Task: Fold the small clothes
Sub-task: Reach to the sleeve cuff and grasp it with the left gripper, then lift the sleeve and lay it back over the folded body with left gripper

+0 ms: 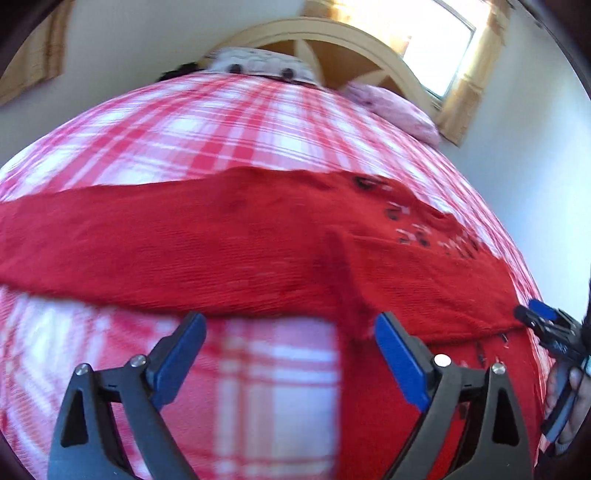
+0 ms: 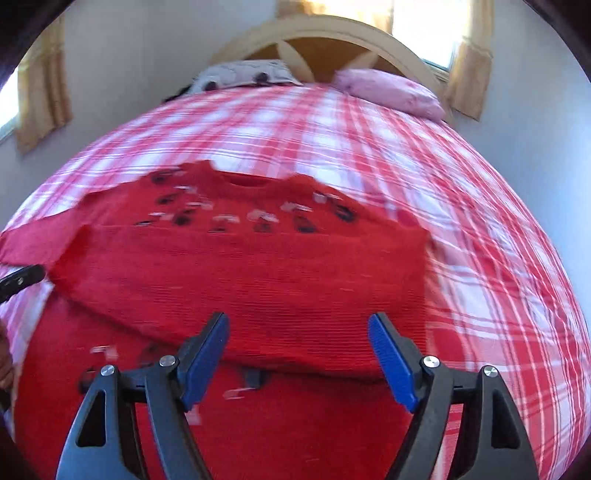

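Both my claws hang spread wide over the bed, gripping nothing. My left claw (image 1: 290, 332) hovers over the checked bedspread (image 1: 240, 122) at the near edge of the red sweater (image 1: 166, 240), its right pad just beside a fold. My right claw (image 2: 297, 332) stands above the sweater's (image 2: 258, 280) folded-over body, with cloth beneath the gap but no pad pressing on it. Spread across the bed, the sweater shows its neckline and dark pattern at the far side. A pink pillow (image 2: 391, 90) lies by the headboard (image 2: 332, 33).
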`<state>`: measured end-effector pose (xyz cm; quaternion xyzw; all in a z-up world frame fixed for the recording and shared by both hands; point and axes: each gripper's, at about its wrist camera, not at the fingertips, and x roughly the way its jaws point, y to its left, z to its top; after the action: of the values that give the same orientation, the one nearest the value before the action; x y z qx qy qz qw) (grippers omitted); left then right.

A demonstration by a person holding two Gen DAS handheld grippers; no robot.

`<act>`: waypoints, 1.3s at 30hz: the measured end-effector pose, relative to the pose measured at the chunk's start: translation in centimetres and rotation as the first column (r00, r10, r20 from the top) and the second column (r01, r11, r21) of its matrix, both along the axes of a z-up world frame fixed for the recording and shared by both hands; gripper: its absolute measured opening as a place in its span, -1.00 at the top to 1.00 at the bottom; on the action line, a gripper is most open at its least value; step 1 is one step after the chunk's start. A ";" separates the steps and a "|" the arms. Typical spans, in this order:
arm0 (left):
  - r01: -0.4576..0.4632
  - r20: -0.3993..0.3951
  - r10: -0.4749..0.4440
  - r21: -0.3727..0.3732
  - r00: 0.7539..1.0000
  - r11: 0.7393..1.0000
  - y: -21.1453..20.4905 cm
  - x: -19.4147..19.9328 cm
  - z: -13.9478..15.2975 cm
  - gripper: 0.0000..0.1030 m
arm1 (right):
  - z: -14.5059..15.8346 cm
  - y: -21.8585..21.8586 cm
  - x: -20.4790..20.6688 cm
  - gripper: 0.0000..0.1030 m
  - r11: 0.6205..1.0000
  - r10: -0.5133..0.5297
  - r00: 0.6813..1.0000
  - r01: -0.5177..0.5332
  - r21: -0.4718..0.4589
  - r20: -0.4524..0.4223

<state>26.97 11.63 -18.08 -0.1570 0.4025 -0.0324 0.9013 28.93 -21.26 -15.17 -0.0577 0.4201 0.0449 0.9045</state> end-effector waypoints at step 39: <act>-0.551 -0.018 0.555 -0.157 0.832 0.820 24.3 -3.3 2.6 0.84 | -4.3 7.0 -3.3 -0.70 0.978 0.204 0.978 -0.205 -0.029 -0.033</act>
<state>23.66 35.91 -15.46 -0.3362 0.3229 0.1967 0.8626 25.66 -14.28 -19.44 -0.1146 0.4261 0.1317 0.8877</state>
